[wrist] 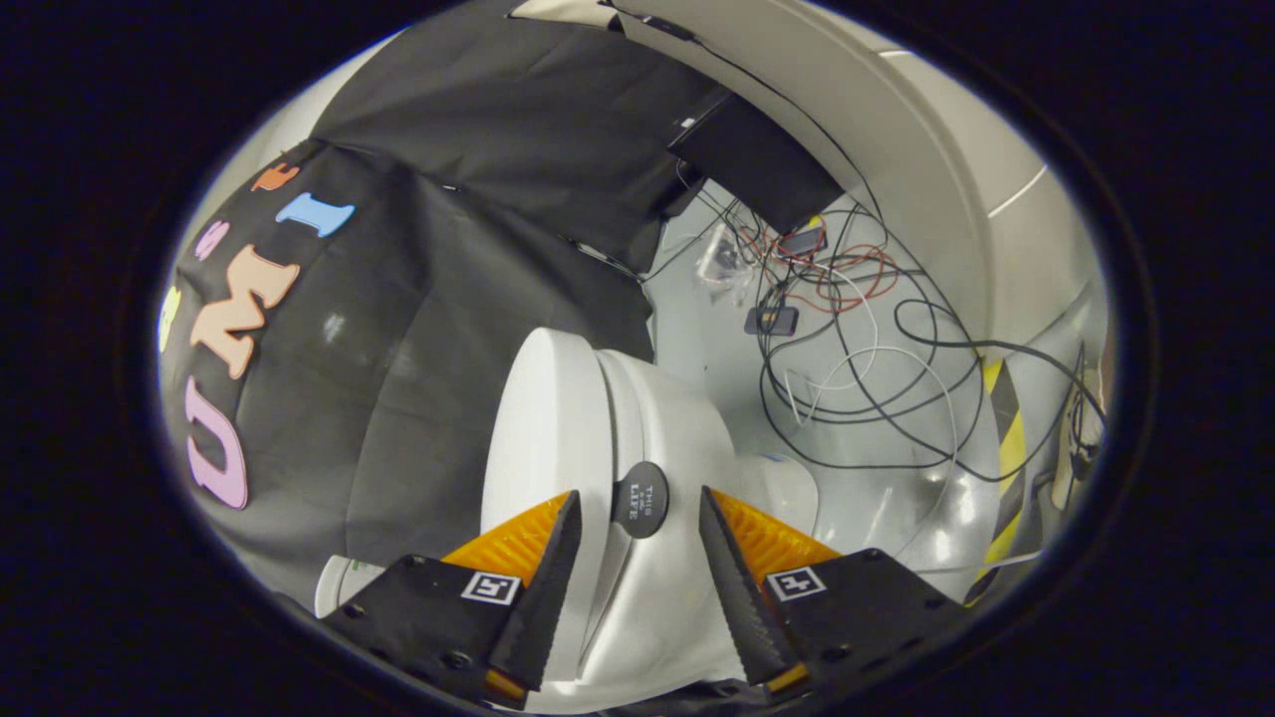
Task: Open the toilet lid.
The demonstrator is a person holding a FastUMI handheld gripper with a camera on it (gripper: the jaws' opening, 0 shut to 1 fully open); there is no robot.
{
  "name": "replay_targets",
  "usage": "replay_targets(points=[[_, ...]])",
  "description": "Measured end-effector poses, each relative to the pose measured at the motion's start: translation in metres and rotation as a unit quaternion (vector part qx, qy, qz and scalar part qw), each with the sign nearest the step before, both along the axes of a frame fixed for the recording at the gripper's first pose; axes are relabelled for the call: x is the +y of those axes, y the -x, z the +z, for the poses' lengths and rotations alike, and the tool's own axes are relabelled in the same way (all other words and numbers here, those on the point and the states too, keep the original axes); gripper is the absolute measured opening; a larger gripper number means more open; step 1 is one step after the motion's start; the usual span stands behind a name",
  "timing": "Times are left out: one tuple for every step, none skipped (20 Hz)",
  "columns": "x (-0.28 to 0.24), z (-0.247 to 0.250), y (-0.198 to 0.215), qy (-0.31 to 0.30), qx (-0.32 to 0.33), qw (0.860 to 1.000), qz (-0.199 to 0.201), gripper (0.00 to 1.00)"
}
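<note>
The view is rolled sideways, so the floor lies to the right. A white toilet [677, 428] stands just ahead of my fingers. Its lid [543, 428] lies flat against the seat, with a thin seam between them. A round black tab [639, 498] sticks out from the lid's front edge. My gripper [639, 495] is open, with the tab in the gap between its black and orange fingers [538, 558], level with their tips. Neither finger touches the tab.
A tangle of black, white and red cables [857, 378] lies on the grey floor beyond the toilet, with a small dark device [772, 319] among them. A black box [757, 159] sits farther back. Yellow-black hazard tape [1006, 448] runs along a white curved wall [896, 129].
</note>
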State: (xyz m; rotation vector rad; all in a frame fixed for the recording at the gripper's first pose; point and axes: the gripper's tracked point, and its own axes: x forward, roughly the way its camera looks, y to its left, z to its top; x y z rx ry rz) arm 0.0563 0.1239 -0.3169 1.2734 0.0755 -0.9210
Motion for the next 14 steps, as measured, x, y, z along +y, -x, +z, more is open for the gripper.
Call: replay_targets(points=[[-0.001,-0.007,-0.003,-0.017,0.007,1.0,0.004,0.54],[0.002,-0.014,-0.006,-0.023,0.012,1.0,0.015,0.43],[0.002,-0.011,-0.008,-0.023,0.005,1.0,0.017,0.32],[0.001,-0.011,-0.009,-0.024,0.005,0.999,0.021,0.32],[0.002,-0.01,-0.009,-0.022,0.006,0.999,0.025,0.32],[0.002,-0.01,-0.01,-0.023,0.008,0.999,0.032,0.32],[0.003,-0.013,-0.008,-0.025,0.018,0.999,0.034,0.32],[-0.013,-0.027,-0.031,-0.02,0.001,0.999,0.027,0.26],[-0.003,-0.009,-0.014,-0.028,-0.006,0.999,0.03,0.2],[0.002,-0.007,-0.013,-0.032,-0.009,0.999,0.029,0.13],[0.002,-0.005,-0.012,-0.034,-0.009,0.999,0.028,0.13],[0.002,-0.006,-0.014,-0.032,-0.007,0.999,0.032,0.13],[0.001,-0.005,-0.013,-0.026,-0.008,0.999,0.035,0.13],[0.0,-0.003,-0.015,-0.017,-0.013,0.999,0.041,0.13]])
